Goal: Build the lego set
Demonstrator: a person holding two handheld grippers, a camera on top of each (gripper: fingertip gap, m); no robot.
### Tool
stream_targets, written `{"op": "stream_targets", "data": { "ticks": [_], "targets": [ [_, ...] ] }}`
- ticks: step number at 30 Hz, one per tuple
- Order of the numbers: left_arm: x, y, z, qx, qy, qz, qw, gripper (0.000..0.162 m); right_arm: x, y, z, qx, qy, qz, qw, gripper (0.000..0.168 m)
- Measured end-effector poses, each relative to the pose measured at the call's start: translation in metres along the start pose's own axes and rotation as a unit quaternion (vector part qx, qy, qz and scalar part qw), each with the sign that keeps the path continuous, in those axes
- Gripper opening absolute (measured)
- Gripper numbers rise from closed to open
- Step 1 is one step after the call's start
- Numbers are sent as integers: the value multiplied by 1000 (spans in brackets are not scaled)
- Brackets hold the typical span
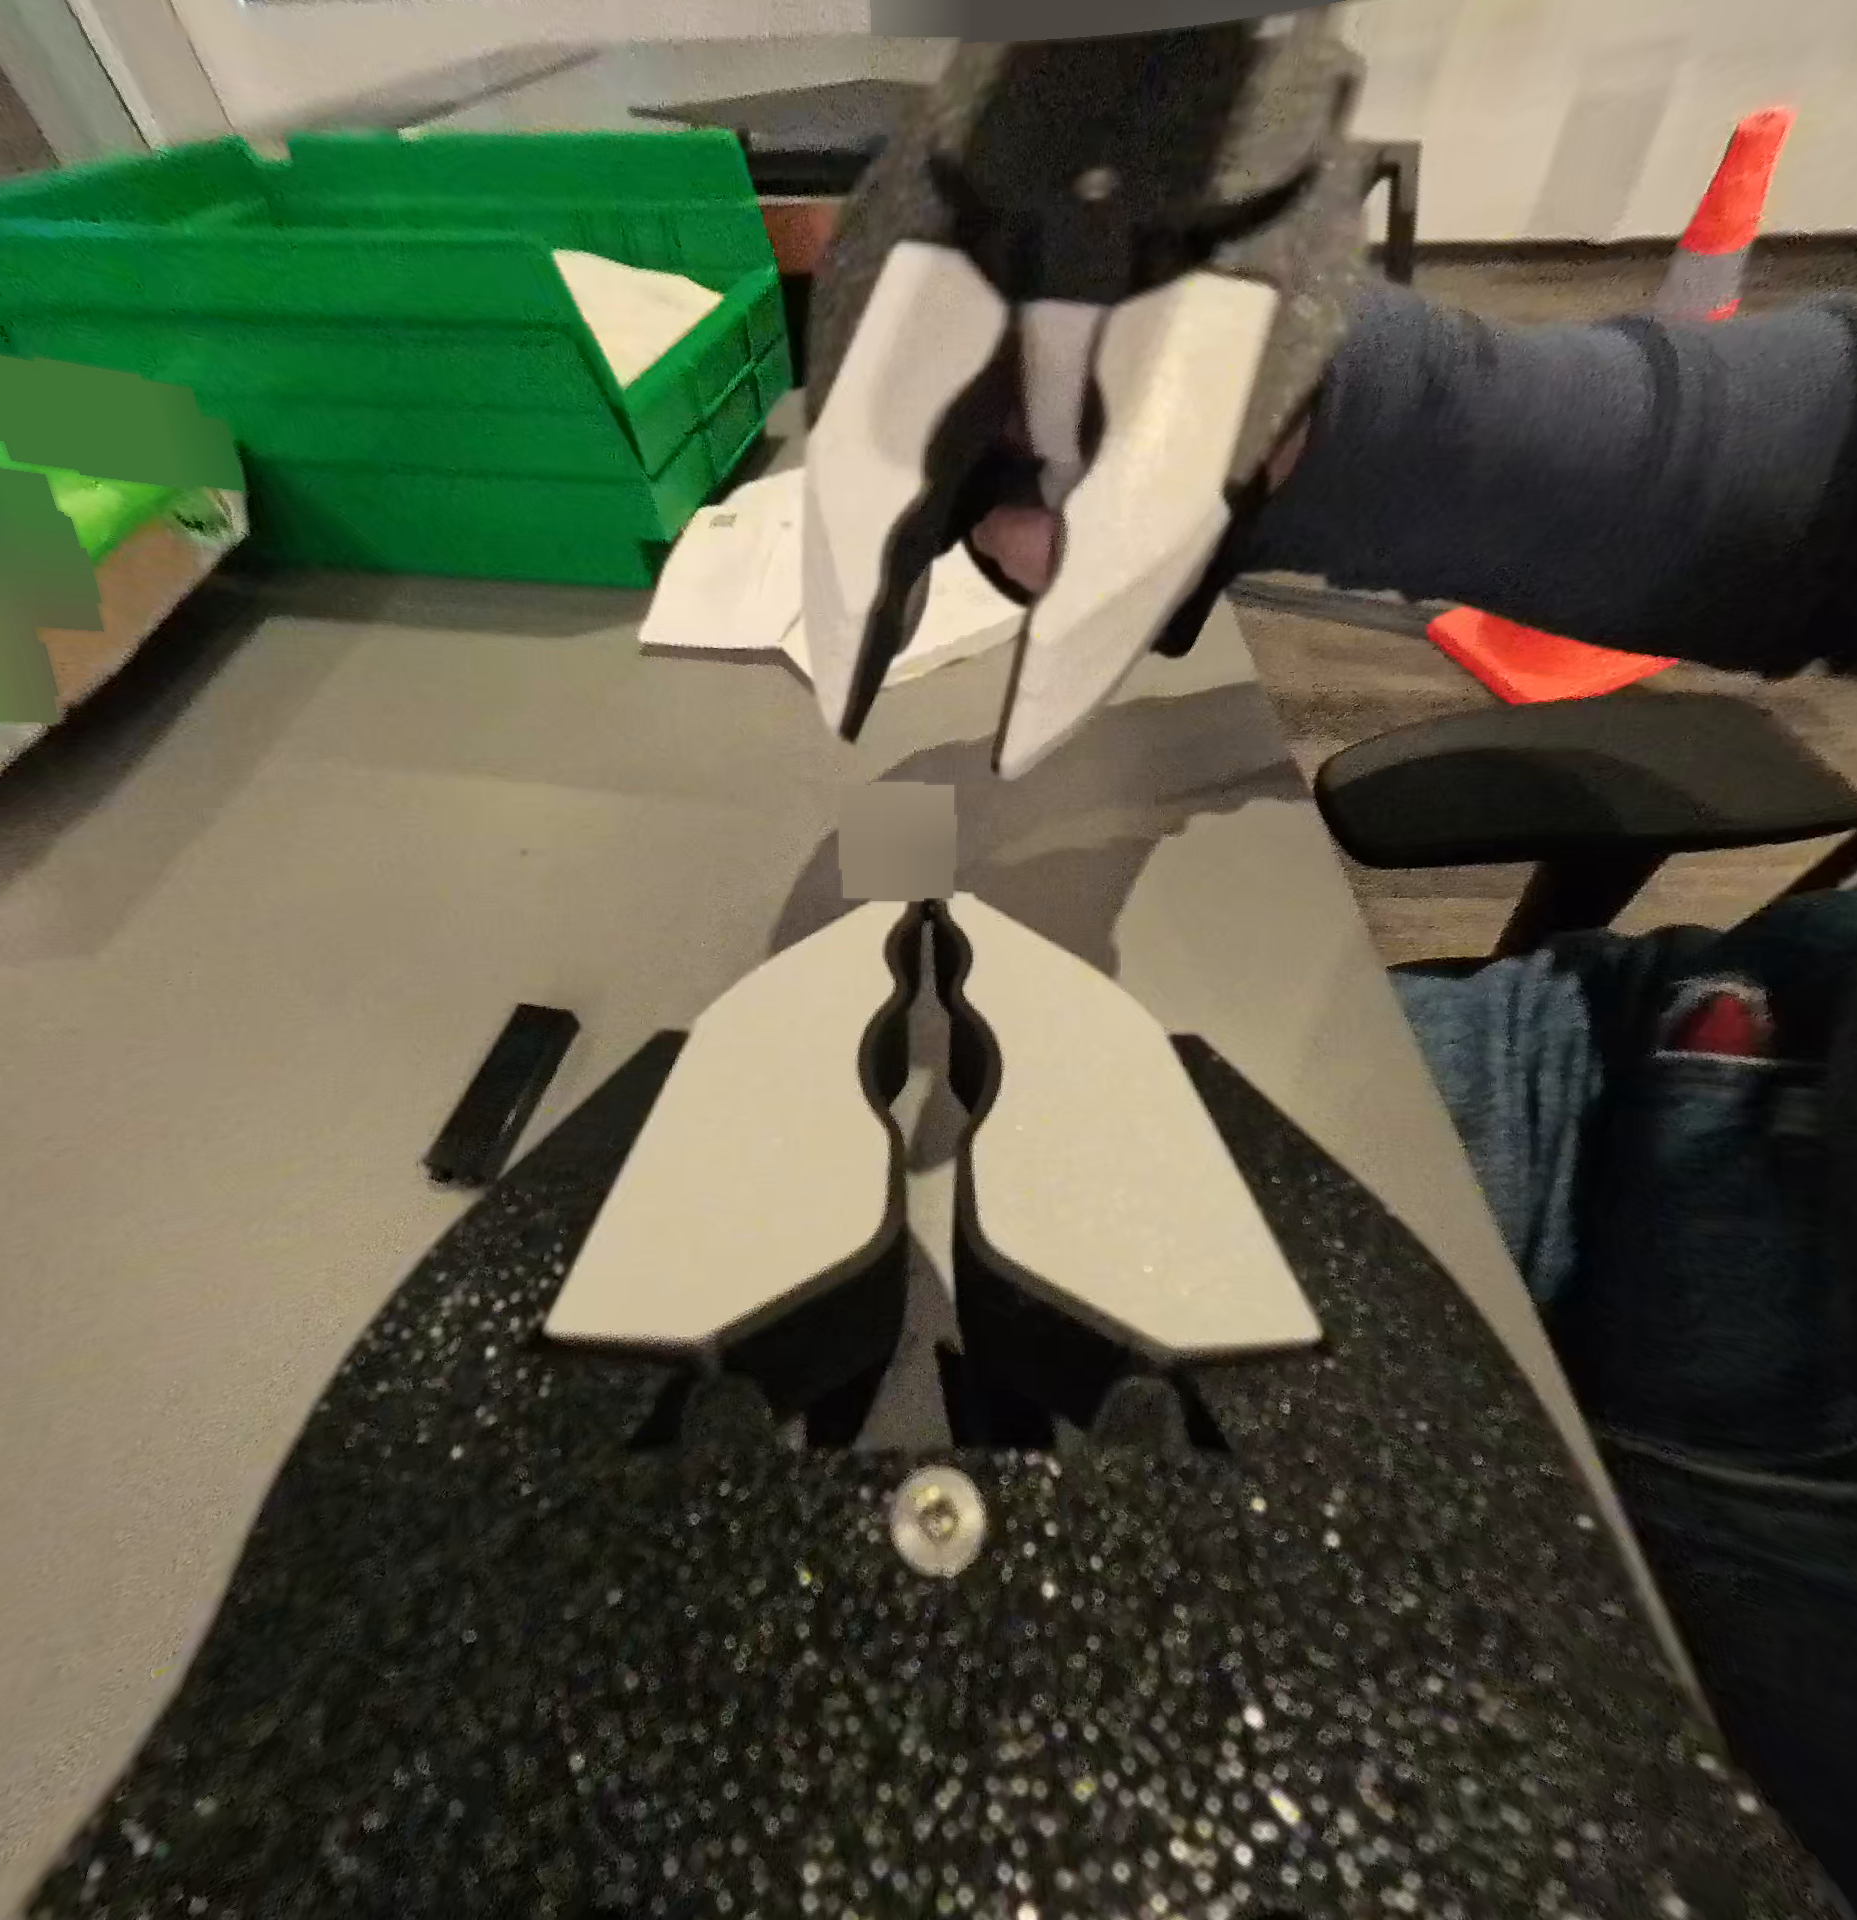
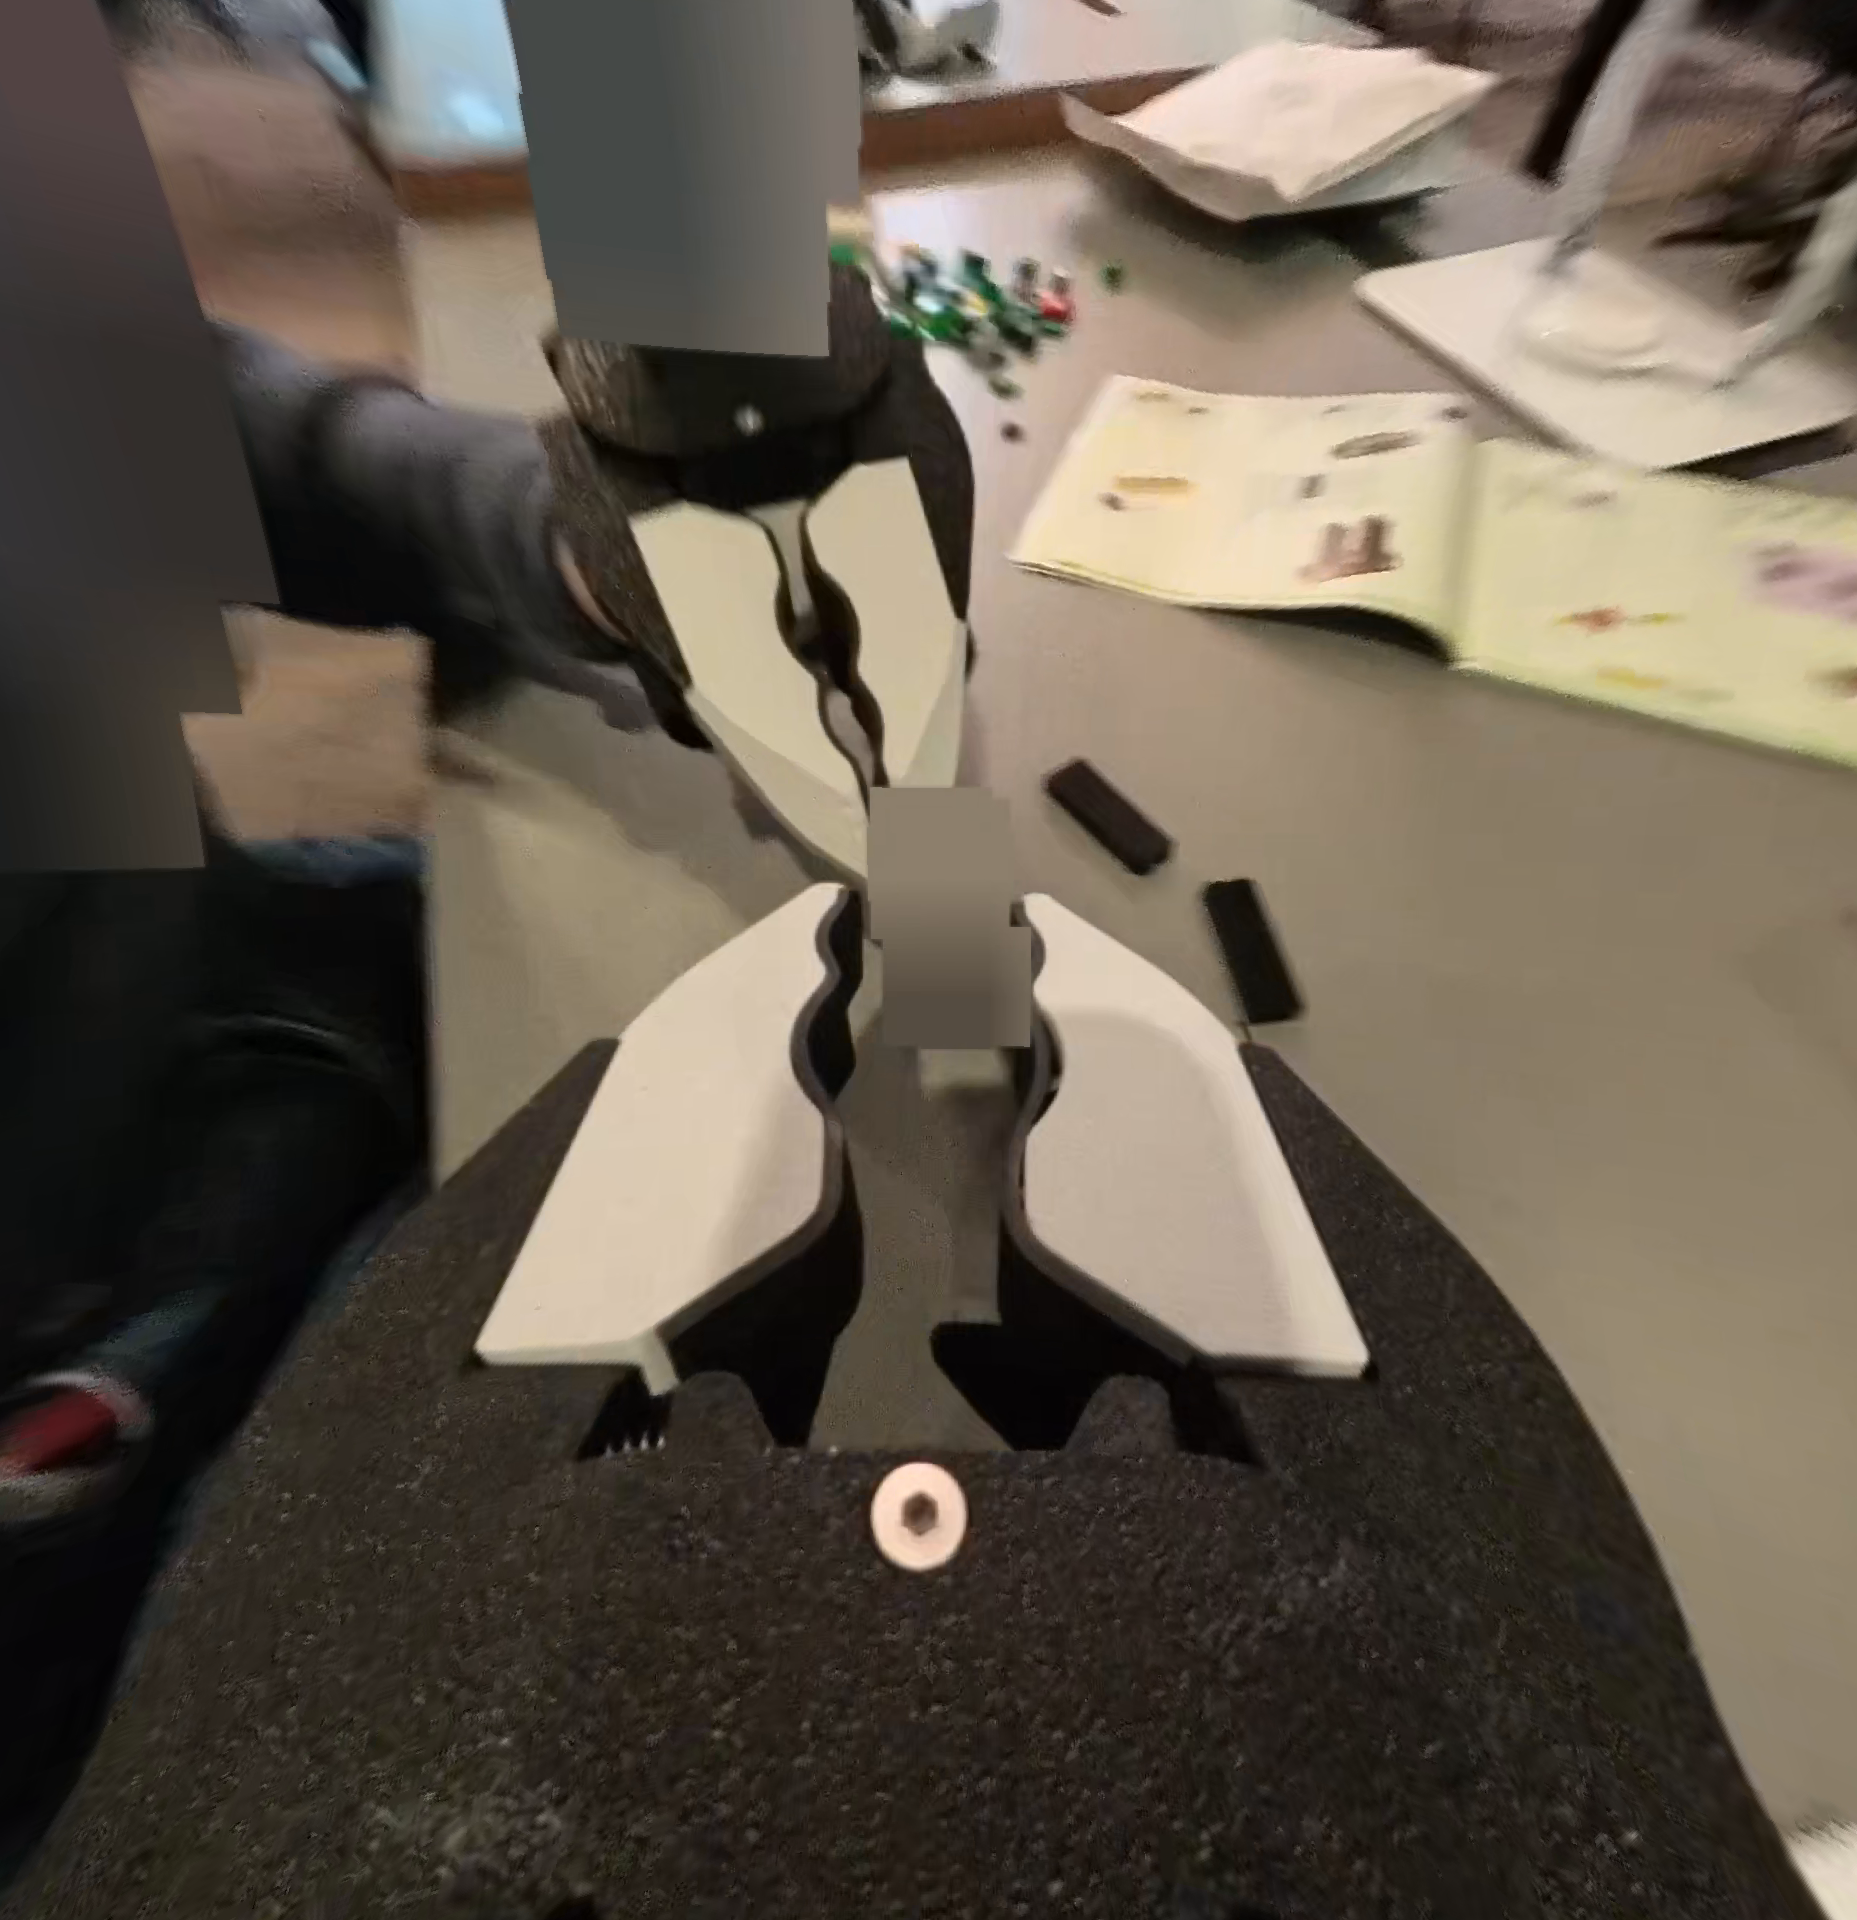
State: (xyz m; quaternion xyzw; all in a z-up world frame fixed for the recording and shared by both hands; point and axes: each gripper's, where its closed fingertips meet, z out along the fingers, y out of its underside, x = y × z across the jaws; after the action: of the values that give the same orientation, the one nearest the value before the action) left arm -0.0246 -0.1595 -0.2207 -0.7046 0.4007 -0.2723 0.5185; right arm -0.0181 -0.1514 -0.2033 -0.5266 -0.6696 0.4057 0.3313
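A grey table (image 1: 280, 883) is seen in a room with a wooden floor, and 2 orange cones (image 1: 1734, 218) stand on that floor behind it. A green bin (image 1: 384, 343) is placed at the far edge of the table. The left gripper (image 1: 929, 906) is pressed together at its tips; whether something is pinched there cannot be told, because a blurred patch covers the spot. The right gripper (image 2: 939, 904) is spread a little, and what is between its fingers is hidden by the same patch. 2 black bricks (image 2: 1109, 816) are laid just beside it. An open instruction booklet (image 2: 1423, 540) and a heap of small lego pieces (image 2: 965, 291) are seen farther away.
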Motion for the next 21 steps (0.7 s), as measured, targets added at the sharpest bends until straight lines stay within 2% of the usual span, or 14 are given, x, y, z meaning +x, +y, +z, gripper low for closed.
{"op": "stream_targets", "data": {
  "ticks": [3, 7, 13, 16, 20, 21],
  "targets": [
    [0, 3, 3, -17, 9, -35, 999, 2, -1, 6, 6, -60, 79, -118, 988, 24],
    [4, 7, 8, -42, 19, -56, 997, 2, -1, 10, 12, -118, 127, -216, 961, 18],
    [6, 7, 9, -53, 24, -61, 996, 2, -3, 21, 18, -164, 104, -221, 956, 25],
    [6, 7, 10, -54, 30, -72, 995, 2, 0, 22, 17, -181, 115, -240, 947, 18],
    [8, 7, 8, -48, 42, -81, 995, 3, -2, 21, 18, -179, 111, -242, 947, 18],
    [8, 9, 6, -51, 45, -83, 994, 9, -1, 22, 17, -176, 109, -236, 949, 18]
  ]
}}
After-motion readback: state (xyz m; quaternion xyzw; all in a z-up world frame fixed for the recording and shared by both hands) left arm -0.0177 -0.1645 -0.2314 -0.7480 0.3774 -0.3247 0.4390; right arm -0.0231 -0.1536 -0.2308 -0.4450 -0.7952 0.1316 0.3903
